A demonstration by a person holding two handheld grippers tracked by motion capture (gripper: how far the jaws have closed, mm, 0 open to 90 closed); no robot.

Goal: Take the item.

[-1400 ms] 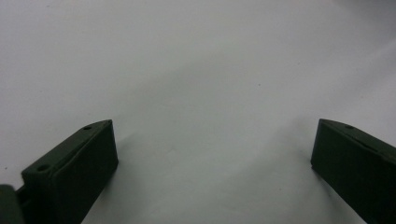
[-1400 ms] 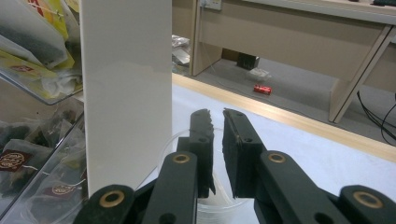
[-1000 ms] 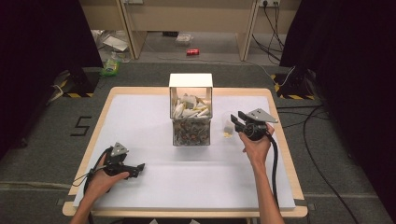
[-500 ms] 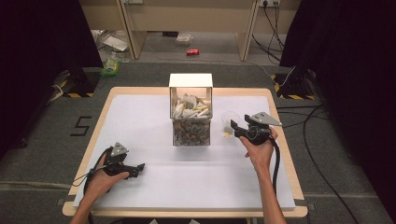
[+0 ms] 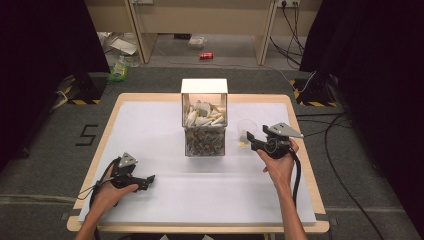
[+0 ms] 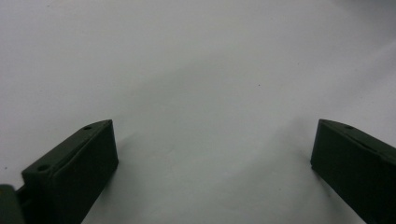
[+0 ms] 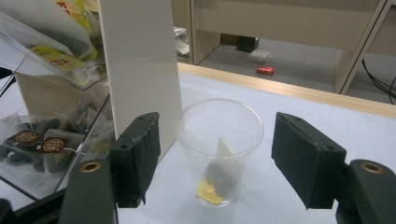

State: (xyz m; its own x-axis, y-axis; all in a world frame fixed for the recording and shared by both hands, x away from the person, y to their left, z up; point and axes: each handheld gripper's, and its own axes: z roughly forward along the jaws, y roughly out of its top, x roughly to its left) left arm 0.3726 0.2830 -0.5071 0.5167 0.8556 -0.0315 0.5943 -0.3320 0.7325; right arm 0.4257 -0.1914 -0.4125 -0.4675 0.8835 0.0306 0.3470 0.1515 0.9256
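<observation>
A clear plastic cup [image 7: 219, 135] stands on the white mat beside the tea bag box [image 7: 140, 70]; a tea bag [image 7: 218, 173] with a yellow tag lies inside it. In the high view the cup [image 5: 246, 126] sits just right of the box [image 5: 205, 132]. My right gripper [image 5: 251, 140] points at the cup from the near right. Its jaws have just been opening and hold nothing; in the right gripper view the gripper [image 7: 217, 156] frames the cup, which stands just past the pads [image 7: 140, 149]. My left gripper [image 5: 147, 181] rests open on the mat at the near left, its jaws [image 6: 210, 158] wide over bare mat.
The box is clear, white-backed and full of several tea bags in two tiers. The wooden table edge [image 5: 305, 150] runs close behind my right hand. A red can [image 5: 206, 55] and a green bottle [image 5: 119, 70] lie on the floor beyond the table. Cables [image 5: 345, 150] trail at the right.
My right gripper has drawn back a little from the box toward the near right, and its jaws stand wider apart. The left hand has stayed put.
</observation>
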